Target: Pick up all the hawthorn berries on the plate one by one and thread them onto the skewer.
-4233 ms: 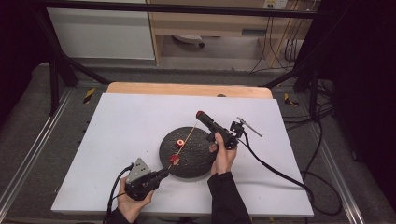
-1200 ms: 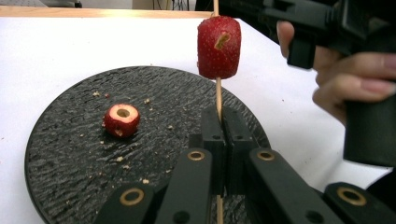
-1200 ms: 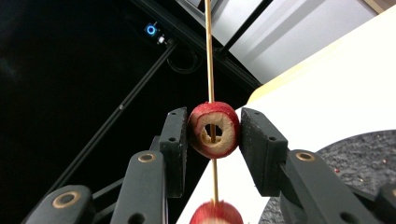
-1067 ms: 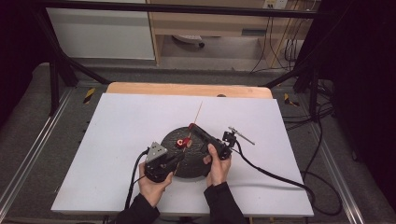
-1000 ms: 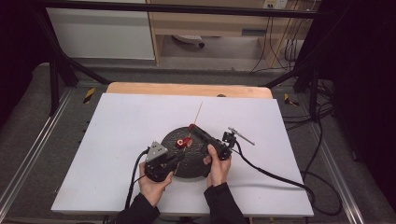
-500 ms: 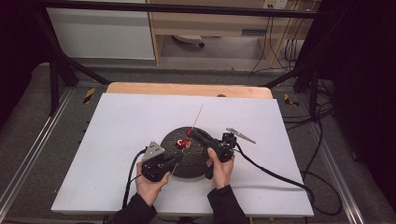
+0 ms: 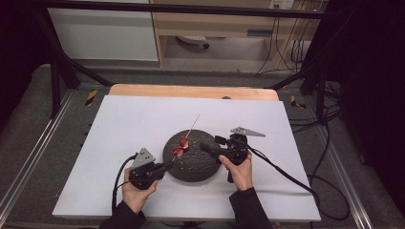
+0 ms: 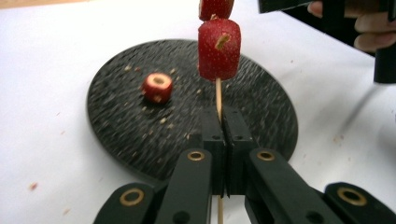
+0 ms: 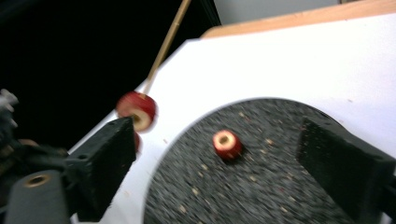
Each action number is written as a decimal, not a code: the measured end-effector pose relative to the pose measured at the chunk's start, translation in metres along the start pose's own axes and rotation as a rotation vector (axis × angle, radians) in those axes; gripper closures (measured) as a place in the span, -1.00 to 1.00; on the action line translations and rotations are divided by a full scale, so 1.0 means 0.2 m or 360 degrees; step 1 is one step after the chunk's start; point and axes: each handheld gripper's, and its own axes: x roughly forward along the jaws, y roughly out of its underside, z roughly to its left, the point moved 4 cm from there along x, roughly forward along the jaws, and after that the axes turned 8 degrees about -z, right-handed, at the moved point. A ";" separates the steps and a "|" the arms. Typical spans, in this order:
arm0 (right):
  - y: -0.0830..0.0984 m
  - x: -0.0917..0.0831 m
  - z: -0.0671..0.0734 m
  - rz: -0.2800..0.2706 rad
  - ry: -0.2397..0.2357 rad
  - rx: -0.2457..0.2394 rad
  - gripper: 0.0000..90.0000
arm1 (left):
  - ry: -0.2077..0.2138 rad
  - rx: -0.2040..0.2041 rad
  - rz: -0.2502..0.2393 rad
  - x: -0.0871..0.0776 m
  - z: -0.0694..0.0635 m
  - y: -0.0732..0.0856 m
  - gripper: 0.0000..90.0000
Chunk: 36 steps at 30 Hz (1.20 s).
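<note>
Left claw clamps a skewer pointing to 1 o'clock over the plate; right claw, just opening wide, stands level, empty.

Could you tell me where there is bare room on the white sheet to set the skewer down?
The white sheet lies bare left of the black plate and along its far side toward the wooden edge. Around the plate it is crowded: both hand-held grippers and the skewer.

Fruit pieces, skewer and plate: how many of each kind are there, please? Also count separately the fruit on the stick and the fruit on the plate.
Red fruit pieces on the skewer: 2
Red fruit pieces lying on the plate: 1
Wooden skewer: 1
Black round plate: 1
Total: 5 things
</note>
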 end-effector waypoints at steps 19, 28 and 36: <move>0.03 0.05 -0.03 0.0592 0.0116 -0.0398 -0.88 | -0.0049 0.0068 0.0165 -0.23 0.19 0.15 0.97; 0.02 0.14 0.01 0.0762 0.0128 -0.0499 -0.85 | -0.0049 0.0102 0.0176 -0.25 0.20 0.17 0.97; 0.01 0.22 0.01 0.0839 0.0151 -0.0555 -0.84 | -0.0058 0.0079 0.0180 -0.25 0.23 0.17 0.97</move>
